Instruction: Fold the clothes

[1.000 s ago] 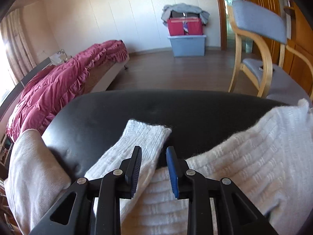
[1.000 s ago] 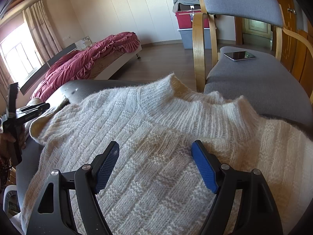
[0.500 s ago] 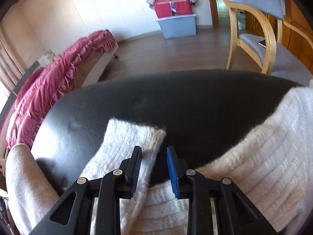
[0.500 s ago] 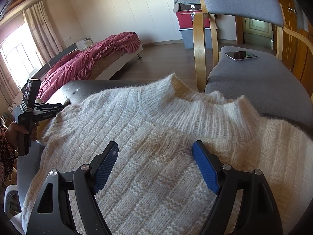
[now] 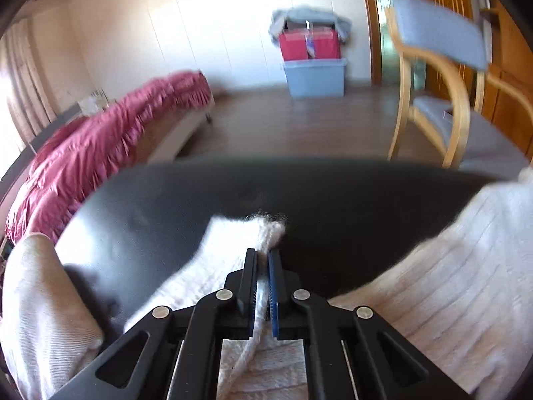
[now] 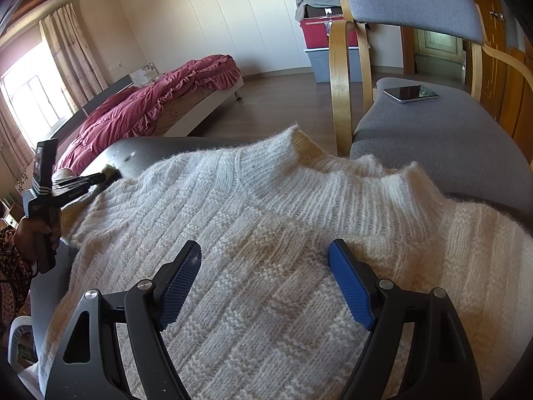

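this is a bedroom in a home. a low bed (image 6: 186,100) with a rumpled red ruffled quilt (image 5: 100,140) lies at about ten o'clock, beside a curtained window (image 6: 30,106) with daylight coming through. plain pale wall panels (image 6: 233,16) run along the far side above a wood floor (image 5: 299,126). at twelve o'clock stacked storage bins (image 5: 313,66) hold loose clothes. a wooden armchair (image 6: 433,116) with grey cushions stands at two o'clock, a phone (image 6: 409,93) lying on its seat.

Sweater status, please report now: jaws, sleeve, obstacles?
Left gripper just closed, pinching sleeve cuff. Right gripper open above sweater. Nothing in the way.
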The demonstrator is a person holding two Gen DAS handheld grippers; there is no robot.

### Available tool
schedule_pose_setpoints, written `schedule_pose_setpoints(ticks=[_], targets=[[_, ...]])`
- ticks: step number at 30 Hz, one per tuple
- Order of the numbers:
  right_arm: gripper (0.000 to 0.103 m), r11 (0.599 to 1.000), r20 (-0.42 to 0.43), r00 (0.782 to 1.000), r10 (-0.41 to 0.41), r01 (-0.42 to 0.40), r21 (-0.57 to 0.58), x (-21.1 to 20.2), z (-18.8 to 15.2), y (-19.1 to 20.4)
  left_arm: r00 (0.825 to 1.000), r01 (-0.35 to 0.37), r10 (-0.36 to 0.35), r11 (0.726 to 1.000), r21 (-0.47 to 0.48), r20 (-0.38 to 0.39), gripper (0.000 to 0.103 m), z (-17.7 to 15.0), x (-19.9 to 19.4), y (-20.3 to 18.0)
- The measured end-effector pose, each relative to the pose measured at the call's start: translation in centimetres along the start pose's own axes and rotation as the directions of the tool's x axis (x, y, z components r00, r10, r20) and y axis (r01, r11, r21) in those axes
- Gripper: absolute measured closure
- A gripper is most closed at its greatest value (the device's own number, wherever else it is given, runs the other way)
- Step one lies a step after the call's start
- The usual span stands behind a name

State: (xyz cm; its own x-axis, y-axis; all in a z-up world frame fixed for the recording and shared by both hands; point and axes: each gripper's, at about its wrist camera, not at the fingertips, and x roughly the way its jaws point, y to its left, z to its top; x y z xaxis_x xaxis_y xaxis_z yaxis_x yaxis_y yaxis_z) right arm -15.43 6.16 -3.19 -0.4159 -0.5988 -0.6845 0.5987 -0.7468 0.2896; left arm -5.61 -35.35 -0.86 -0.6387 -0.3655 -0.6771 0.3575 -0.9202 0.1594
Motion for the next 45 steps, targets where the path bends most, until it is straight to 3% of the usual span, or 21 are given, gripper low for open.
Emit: schedule_pose_setpoints(ticks=[4,8,12,18,23,29,35,38,42,45], targets=[[0.021,1.000,0.002,1.000,0.006,-0.006,0.006,0.0,0.0,-0.1,0.985,0.087,-0.074,0.993,-0.081,0.154,0.098,1.8,-5.2,0.2],[0.021,1.000,0.003,1.000,0.012,-0.012,0.011,-0.1,0.0,-0.2,0.948,0.196,-0.165,0.977,-0.089,0.273,0.098,3.5,-10.4,-1.3],[0.022,0.999,0.009,1.000,0.028,-0.028,0.027,-0.2,0.1,-0.4,0.911,0.281,-0.253,0.959,-0.040,0.326,0.098,4.5,-14.2,-4.2],[0.021,0.996,0.021,0.998,0.059,-0.060,0.060,-0.4,0.1,-1.0,0.865,0.400,-0.372,0.917,-0.015,0.337,0.098,4.3,-16.1,-9.0],[0.021,0.978,0.058,0.989,0.136,-0.144,0.151,-0.8,0.1,-2.5,0.821,0.503,-0.468,0.864,-0.026,0.326,0.098,3.7,-16.3,-13.3],[0.021,0.880,0.153,0.952,0.265,-0.303,0.364,-1.7,-0.1,-6.0,0.791,0.563,-0.534,0.826,-0.014,0.301,0.098,1.6,-15.7,-18.2],[0.021,0.843,0.288,0.949,0.125,-0.255,0.473,-4.4,-0.6,-9.3,0.782,0.578,-0.564,0.815,0.031,0.264,0.098,-0.8,-15.1,-23.2],[0.021,0.812,0.311,0.943,0.117,-0.271,0.517,-4.5,-1.1,-10.4,0.778,0.584,-0.579,0.810,0.062,0.242,0.098,-2.0,-14.6,-25.2],[0.021,0.844,0.283,0.954,0.098,-0.230,0.484,-4.1,-0.8,-9.5,0.770,0.599,-0.599,0.797,0.075,0.218,0.098,-3.3,-14.0,-26.6],[0.021,0.853,0.274,0.958,0.088,-0.214,0.475,-3.9,-0.7,-9.5,0.752,0.635,-0.629,0.772,0.041,0.199,0.098,-3.5,-12.9,-26.9]])
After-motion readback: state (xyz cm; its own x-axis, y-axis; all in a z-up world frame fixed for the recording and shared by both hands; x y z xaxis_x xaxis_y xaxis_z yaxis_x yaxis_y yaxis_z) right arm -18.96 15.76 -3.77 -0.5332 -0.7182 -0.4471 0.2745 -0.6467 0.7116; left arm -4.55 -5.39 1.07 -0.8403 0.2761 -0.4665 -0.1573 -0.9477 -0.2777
